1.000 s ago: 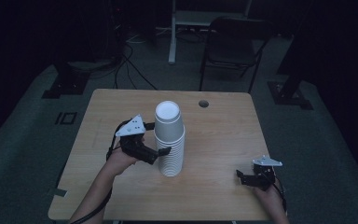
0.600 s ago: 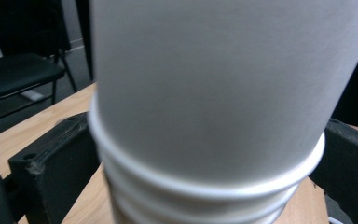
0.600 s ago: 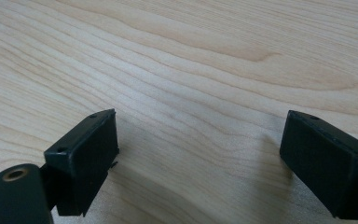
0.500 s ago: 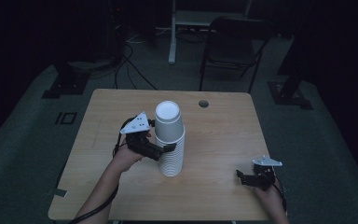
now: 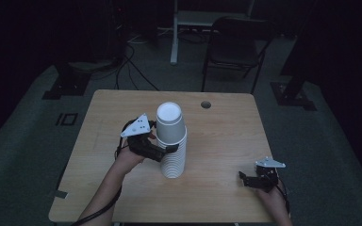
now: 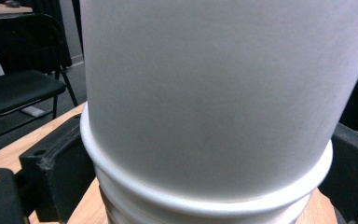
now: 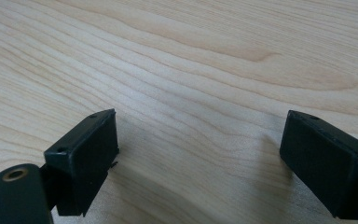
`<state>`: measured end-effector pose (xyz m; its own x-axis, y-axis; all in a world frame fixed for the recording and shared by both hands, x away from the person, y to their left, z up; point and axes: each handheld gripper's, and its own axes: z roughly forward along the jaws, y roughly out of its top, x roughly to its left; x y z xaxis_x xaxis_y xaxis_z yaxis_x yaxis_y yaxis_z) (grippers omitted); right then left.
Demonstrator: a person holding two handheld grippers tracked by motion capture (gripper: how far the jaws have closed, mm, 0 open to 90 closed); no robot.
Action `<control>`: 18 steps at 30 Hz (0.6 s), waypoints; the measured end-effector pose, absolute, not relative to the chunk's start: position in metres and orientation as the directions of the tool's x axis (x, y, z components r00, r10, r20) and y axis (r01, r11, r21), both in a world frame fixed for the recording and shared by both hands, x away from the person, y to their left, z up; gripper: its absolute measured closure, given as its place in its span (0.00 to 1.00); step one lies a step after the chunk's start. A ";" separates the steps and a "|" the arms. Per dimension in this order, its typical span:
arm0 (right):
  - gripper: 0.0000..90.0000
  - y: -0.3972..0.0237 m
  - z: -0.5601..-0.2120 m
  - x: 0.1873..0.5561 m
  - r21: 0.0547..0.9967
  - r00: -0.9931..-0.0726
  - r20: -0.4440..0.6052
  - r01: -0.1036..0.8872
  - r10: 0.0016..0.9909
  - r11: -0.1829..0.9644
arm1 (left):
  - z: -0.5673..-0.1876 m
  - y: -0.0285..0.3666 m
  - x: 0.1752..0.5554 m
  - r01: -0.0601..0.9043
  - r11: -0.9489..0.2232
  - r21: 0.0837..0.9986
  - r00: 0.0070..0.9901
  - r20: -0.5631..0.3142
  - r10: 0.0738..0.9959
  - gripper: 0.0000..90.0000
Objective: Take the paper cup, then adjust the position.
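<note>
A stack of white paper cups (image 5: 172,141) is standing upside down near the middle of the wooden table (image 5: 226,141). The left gripper (image 5: 162,151) is reaching in from the stack's left, its jaws sitting on either side of the cups at the top cup's rim (image 6: 205,196); whether they are pressing it is unclear. The left forearm is angling up from the bottom edge. The right gripper (image 5: 243,178) is resting low by the table's near right corner, jaws spread wide over bare wood.
</note>
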<state>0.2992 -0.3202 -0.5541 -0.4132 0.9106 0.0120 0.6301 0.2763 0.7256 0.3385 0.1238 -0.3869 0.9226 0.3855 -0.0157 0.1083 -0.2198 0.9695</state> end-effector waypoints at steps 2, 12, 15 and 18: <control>0.12 -0.320 -0.554 0.299 0.726 -0.413 0.012 0.630 0.911 0.276 | -0.386 0.124 0.339 0.111 -0.223 0.968 0.923 -0.018 0.385 0.05; 0.12 -0.320 -0.554 0.300 0.724 -0.411 0.011 0.632 0.911 0.276 | -0.386 0.123 0.338 0.116 -0.222 0.968 0.920 -0.021 0.391 0.05; 0.12 -0.319 -0.553 0.301 0.717 -0.412 0.012 0.639 0.911 0.279 | -0.387 0.123 0.338 0.115 -0.221 0.968 0.920 -0.020 0.391 0.05; 0.11 -0.319 -0.551 0.303 0.700 -0.428 0.012 0.649 0.904 0.298 | -0.387 0.123 0.338 0.115 -0.222 0.968 0.920 -0.020 0.392 0.05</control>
